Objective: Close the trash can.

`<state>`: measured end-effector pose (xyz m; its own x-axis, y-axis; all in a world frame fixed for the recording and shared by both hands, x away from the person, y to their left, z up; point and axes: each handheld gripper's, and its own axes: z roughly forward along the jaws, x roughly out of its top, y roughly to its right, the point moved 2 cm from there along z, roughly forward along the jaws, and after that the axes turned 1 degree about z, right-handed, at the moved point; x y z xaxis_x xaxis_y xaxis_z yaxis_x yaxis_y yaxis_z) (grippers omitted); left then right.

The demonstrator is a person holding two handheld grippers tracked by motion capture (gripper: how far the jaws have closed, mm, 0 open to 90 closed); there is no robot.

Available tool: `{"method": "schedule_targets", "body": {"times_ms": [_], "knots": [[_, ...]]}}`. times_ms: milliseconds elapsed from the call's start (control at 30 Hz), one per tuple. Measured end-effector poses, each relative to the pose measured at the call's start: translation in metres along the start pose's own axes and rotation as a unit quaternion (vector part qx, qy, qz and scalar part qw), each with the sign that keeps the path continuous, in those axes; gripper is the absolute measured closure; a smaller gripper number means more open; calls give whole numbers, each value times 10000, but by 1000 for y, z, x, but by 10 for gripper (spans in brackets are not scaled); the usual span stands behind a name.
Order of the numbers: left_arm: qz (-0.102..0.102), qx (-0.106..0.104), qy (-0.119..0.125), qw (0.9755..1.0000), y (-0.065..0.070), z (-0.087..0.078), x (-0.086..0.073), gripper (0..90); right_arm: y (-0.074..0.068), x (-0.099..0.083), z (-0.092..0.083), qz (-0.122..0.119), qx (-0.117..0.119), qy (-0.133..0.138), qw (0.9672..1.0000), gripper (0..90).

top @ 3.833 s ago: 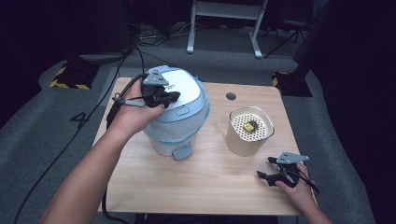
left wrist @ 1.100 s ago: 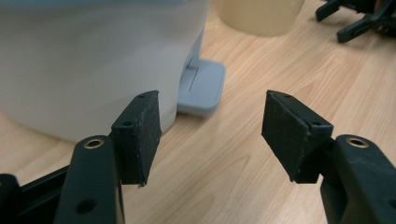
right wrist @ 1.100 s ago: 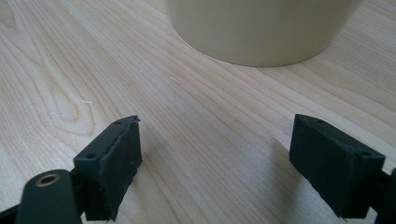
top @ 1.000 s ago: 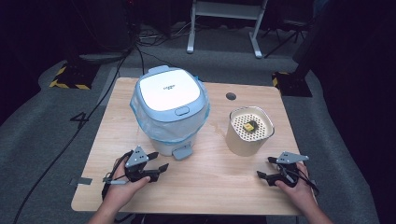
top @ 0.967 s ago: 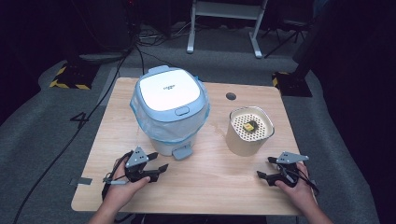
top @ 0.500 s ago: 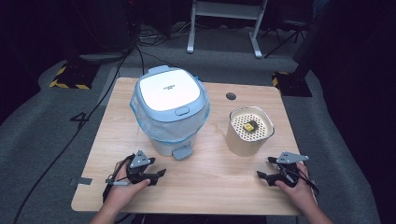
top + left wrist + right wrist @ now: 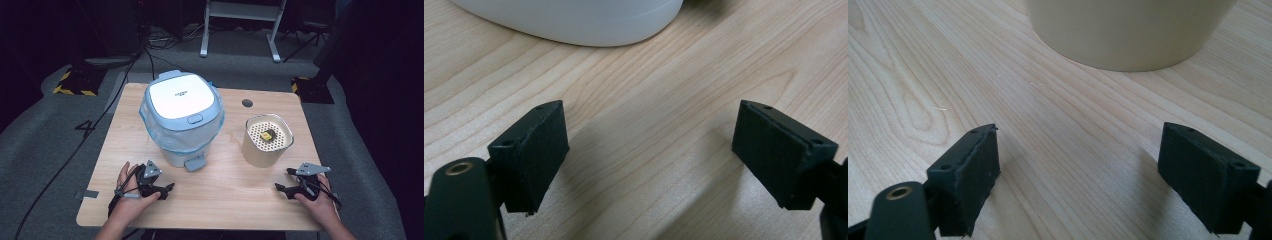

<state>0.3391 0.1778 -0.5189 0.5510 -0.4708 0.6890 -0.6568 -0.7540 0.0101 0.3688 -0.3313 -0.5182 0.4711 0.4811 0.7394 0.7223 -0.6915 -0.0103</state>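
A white and light-blue pedal bin (image 7: 182, 119) with a clear bag liner stands at the table's middle left, lid down. Its white base (image 7: 574, 22) fills the top of the left gripper view. Low over the table in front of it, my left gripper (image 7: 166, 191) (image 7: 649, 155) is open. Its jaws have just been opening, with only bare wood between them. A beige round container (image 7: 267, 141) (image 7: 1128, 30) with a perforated top and a small yellow piece (image 7: 268, 134) on it stands at the right. My right gripper (image 7: 283, 180) (image 7: 1078, 170) rests open before it, holding nothing.
The bin's foot pedal (image 7: 194, 162) sticks out toward the front, just right of my left gripper. A dark round hole (image 7: 247, 103) marks the wooden table (image 7: 225, 200) near its far edge. Cables and a metal stand lie on the floor beyond.
A few seconds ago my left gripper was up on the bin's lid; it now lies at the table's front left. Over the last second its jaws have spread slightly. The right gripper has not moved.
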Motion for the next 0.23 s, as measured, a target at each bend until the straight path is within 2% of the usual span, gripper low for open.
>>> {"method": "schedule_targets", "body": {"times_ms": [233], "knots": [[-41, 47, 4, 10000, 1, -1, -1, 147, 0, 0, 0, -2, 0, -2, 10000, 169]]}}
